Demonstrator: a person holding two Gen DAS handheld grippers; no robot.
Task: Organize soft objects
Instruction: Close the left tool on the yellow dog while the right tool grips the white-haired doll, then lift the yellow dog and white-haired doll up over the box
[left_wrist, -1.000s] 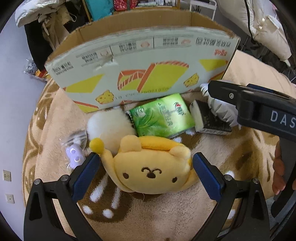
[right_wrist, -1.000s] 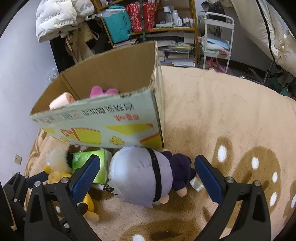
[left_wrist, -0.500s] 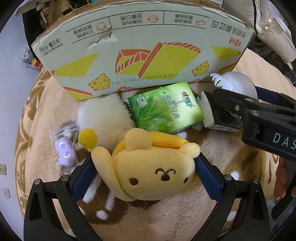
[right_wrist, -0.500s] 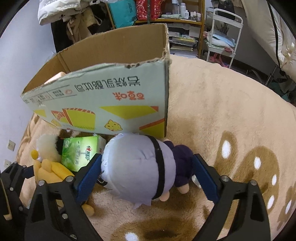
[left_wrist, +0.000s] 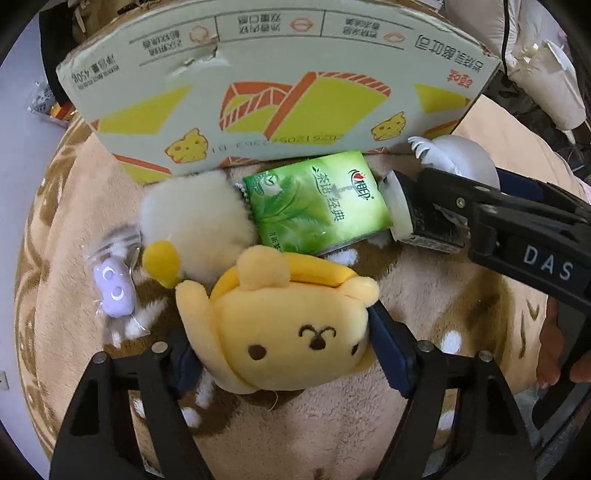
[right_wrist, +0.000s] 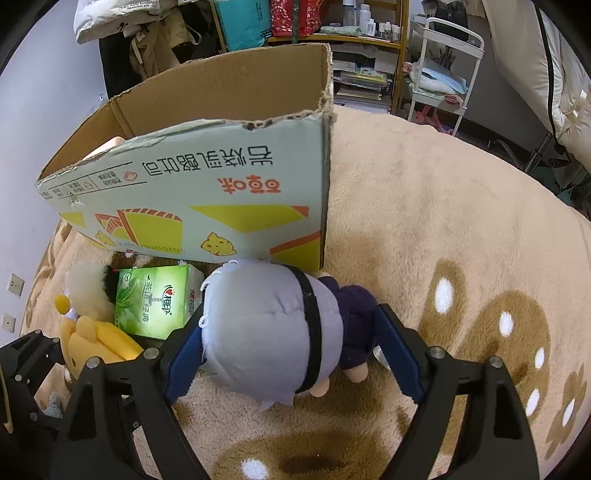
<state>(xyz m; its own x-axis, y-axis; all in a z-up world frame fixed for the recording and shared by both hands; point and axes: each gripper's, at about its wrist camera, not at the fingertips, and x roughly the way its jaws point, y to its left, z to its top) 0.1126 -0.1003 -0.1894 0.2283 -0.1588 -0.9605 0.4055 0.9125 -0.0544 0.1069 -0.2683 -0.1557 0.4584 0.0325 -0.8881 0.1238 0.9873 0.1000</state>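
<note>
Soft objects: most of what I can see lies outside the box on the beige plush rug (right_wrist: 424, 206), so I judge the sorting barely begun.
Box: the tall printed cardboard carton (right_wrist: 207, 192) stands at twelve o'clock in both views; only a pale peach shape peeks above its rim at ten o'clock, too hidden to name.
Grey doll: the grey-headed plush doll in dark clothes (right_wrist: 273, 332) lies against the carton's base, between the blue pads of my right gripper (right_wrist: 291, 354), whose jaws are closing; the left pad looks to touch it, the right one I cannot tell.
Yellow bear: the yellow bear-faced plush (left_wrist: 288, 332) sits between the pads of my left gripper (left_wrist: 284, 362), also closing, with both pads apparently on its sides.
Left to do: the green tissue pack (left_wrist: 317, 203) at twelve, the white fluffy ball (left_wrist: 195, 218) at eleven, and the small bagged lilac toy (left_wrist: 114, 288) at nine lie untouched.
</note>
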